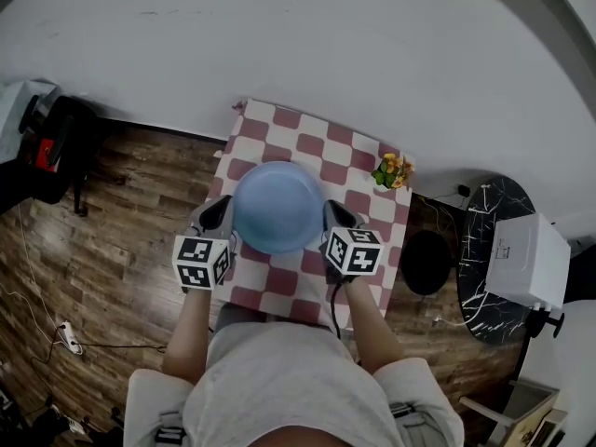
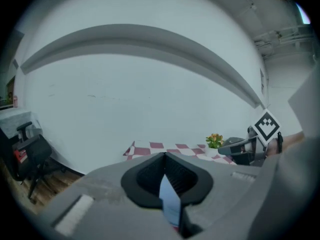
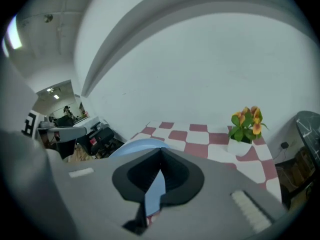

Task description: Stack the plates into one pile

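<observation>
Chair [image 1: 51,147], black office type, stands on the wood floor [image 1: 130,250] at far left, well apart from the table [image 1: 358,170], which carries a red-and-white checked cloth. Next, the left tongs [image 1: 226,220]: jaws brought together on the left rim of the light blue plate [image 1: 277,205]. The left gripper view shows a thin blue edge pinched between the black pads [image 2: 150,176]. The plate lies roughly level between both grippers, over the middle of the table. Whether it is clear of the cloth cannot be read from the head view, nor whether it is one plate or several nested. On the opposite rim, the right tongs [image 1: 332,220]: jaws likewise closed, and the right gripper view shows the same blue edge clamped between the pads. A forearm runs back from each marker cube toward the person's body. The potted flower [image 1: 393,171], orange-yellow blooms in a white pot, stands at the table's far right corner, apart from the plate. Right of that, on the floor, is a round black marble-patterned side table [image 1: 489,250] with a white box [image 1: 526,261] resting on it.
</observation>
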Action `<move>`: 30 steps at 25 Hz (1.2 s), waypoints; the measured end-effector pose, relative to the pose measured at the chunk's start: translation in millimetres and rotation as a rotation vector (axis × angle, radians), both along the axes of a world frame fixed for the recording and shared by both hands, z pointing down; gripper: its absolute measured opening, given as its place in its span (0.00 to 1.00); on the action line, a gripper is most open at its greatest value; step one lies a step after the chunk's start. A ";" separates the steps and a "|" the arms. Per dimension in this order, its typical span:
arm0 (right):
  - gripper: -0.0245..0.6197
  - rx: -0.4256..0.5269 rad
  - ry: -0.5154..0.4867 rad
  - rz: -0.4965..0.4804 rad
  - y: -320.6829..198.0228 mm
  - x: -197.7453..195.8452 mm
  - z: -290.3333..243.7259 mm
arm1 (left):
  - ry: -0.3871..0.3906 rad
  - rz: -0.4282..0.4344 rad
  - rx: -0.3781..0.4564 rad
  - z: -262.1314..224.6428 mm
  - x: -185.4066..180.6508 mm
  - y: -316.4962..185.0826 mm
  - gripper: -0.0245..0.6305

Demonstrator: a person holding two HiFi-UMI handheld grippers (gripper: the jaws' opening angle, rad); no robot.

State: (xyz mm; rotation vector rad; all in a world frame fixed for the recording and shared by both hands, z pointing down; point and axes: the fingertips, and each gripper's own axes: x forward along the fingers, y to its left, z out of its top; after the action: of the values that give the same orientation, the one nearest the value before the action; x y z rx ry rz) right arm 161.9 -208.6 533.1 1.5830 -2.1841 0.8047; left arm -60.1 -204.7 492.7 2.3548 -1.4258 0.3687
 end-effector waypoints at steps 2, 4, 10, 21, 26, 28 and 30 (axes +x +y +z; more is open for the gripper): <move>0.04 0.058 0.019 -0.029 1.1 -2.5 -18.5 | 0.001 -0.001 0.052 -18.9 3.9 0.4 0.04; 0.04 0.117 0.029 -0.046 1.7 -3.5 -37.5 | 0.002 -0.002 0.100 -37.2 8.0 1.2 0.04; 0.04 0.254 -0.002 -0.061 6.3 0.7 -90.9 | 0.041 -0.014 0.224 -86.1 19.5 9.6 0.04; 0.04 0.511 0.054 -0.064 30.7 23.5 -178.6 | 0.076 -0.040 0.455 -159.6 37.1 36.5 0.04; 0.04 0.623 0.075 -0.058 46.7 34.7 -213.7 | 0.073 -0.066 0.542 -188.2 39.6 52.2 0.04; 0.04 0.659 0.083 -0.054 53.3 39.3 -224.9 | 0.085 -0.076 0.567 -197.8 40.6 58.1 0.04; 0.04 0.685 0.091 -0.054 59.5 43.1 -233.2 | 0.088 -0.089 0.589 -205.0 41.0 63.7 0.04</move>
State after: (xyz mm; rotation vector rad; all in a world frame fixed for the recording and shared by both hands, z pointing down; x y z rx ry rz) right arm 205.0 -149.1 300.0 1.7780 -2.5695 -0.0644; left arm -19.1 -141.0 287.7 2.6862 -1.7701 -0.2130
